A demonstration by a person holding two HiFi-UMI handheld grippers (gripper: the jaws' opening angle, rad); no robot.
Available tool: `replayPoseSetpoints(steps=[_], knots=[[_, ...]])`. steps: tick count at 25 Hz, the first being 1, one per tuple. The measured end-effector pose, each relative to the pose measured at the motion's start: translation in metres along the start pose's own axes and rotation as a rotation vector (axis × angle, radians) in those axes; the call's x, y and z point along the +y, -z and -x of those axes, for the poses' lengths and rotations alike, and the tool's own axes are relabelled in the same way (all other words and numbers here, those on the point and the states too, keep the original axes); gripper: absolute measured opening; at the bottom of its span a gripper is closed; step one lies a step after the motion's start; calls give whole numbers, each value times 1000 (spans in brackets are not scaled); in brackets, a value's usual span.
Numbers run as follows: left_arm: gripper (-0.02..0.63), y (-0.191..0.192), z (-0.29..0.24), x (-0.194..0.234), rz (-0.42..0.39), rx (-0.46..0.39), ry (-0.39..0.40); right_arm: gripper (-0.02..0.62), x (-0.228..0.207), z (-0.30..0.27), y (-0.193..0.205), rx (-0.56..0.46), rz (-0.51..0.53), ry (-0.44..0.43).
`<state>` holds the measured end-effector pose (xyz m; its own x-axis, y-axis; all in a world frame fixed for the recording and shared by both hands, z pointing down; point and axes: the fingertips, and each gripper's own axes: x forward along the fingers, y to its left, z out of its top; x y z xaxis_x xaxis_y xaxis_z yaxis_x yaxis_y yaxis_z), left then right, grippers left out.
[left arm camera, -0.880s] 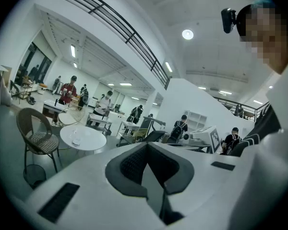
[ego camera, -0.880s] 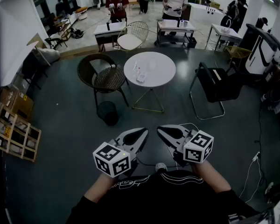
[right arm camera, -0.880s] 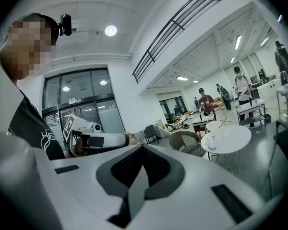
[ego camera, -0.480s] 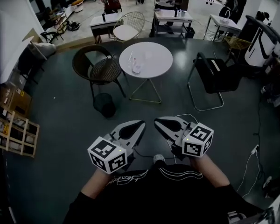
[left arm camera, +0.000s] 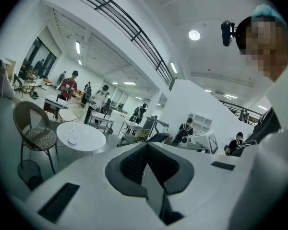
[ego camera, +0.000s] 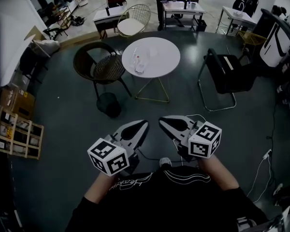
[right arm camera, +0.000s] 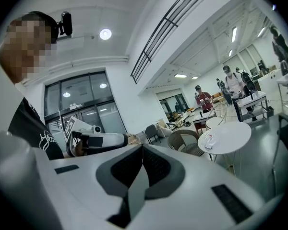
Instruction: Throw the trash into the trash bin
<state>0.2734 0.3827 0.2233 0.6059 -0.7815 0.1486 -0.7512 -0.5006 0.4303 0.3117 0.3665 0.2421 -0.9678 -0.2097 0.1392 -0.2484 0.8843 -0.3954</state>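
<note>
dim floor | bright ceiling lamps | fisheye edges, dark corners

2 grippers (ego camera: 144, 124) (ego camera: 162, 120), 1 rnd table (ego camera: 159, 67) w/ 3 chairs (ego camera: 99, 69) (ego camera: 135, 19) (ego camera: 227, 79) round it, 1 trash bin (ego camera: 108, 105).

Table (ego camera: 157, 62) — trash bin (ego camera: 108, 104) — nearer.

Left gripper (ego camera: 143, 124): matt white plastic, ribbed dark pads (left arm camera: 132, 164). Ahead of it: smooth white tabletop (ego camera: 159, 62), black mesh trash bin (ego camera: 108, 105), woven chair (ego camera: 100, 70).
</note>
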Motion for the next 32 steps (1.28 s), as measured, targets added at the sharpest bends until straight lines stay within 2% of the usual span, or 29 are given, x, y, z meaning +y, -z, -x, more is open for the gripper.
replayPoseSetpoints(steps=[3, 11, 19, 25, 32], knots=[[6, -8, -21, 7, -24, -20, -39, 34, -25, 5, -8, -4, -13, 3], [6, -20, -75, 13, -30, -46, -57, 34, -75, 23, -33, -41, -4, -22], [7, -18, -98, 39, -55, -12, -131, 34, -106, 18, -40, -41, -32, -18], [8, -26, -123, 80, -18, 1, -103, 34, -150, -8, -38, -26, -82, 27], [8, -44, -166, 166, 34, 28, -70, 34, -218, -71, -50, 1, -136, 77]])
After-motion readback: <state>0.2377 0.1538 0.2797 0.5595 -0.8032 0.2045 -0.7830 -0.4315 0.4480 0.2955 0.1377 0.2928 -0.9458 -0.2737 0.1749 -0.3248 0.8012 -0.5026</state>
